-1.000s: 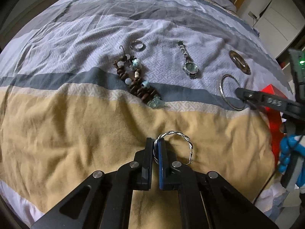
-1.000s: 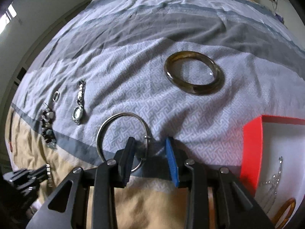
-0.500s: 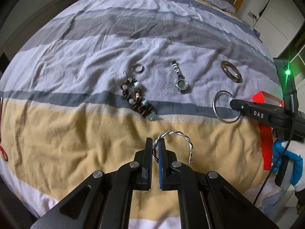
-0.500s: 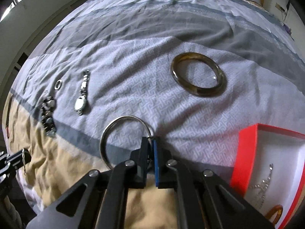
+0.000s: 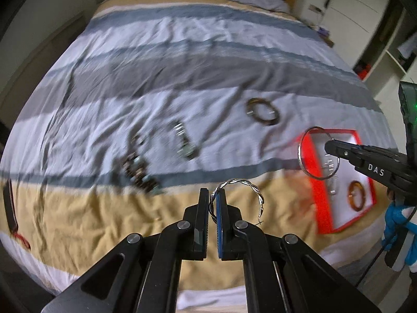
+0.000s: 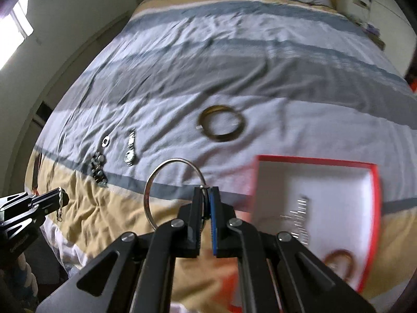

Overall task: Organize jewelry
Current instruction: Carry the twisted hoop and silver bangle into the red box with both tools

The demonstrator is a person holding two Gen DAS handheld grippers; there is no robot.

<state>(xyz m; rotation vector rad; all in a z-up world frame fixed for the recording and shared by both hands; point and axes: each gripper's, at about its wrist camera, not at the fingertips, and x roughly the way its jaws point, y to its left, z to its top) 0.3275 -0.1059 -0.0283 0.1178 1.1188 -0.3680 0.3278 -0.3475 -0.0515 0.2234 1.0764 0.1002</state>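
Observation:
My left gripper point(image 5: 213, 195) is shut on a twisted silver hoop earring point(image 5: 243, 184) and holds it above the bed. My right gripper point(image 6: 206, 194) is shut on a large plain silver hoop point(image 6: 156, 180); in the left wrist view that hoop point(image 5: 302, 156) hangs in front of the red box point(image 5: 316, 208). The red box point(image 6: 312, 159) has a white inside with a chain and an amber ring. On the bedspread lie a dark bangle point(image 6: 221, 137), a watch point(image 6: 129, 154), a small ring point(image 6: 105, 142) and a beaded bracelet point(image 6: 98, 170).
The striped bedspread point(image 5: 182, 52) covers the bed. The box lies near the bed's right front edge. A wardrobe point(image 5: 365, 13) stands at the far right. The left gripper shows at the left edge of the right wrist view point(image 6: 56, 198).
My right gripper shut on the large silver hoop and lifted it toward the red box. Both grippers have risen and pulled back from the bed; the left still holds the twisted hoop.

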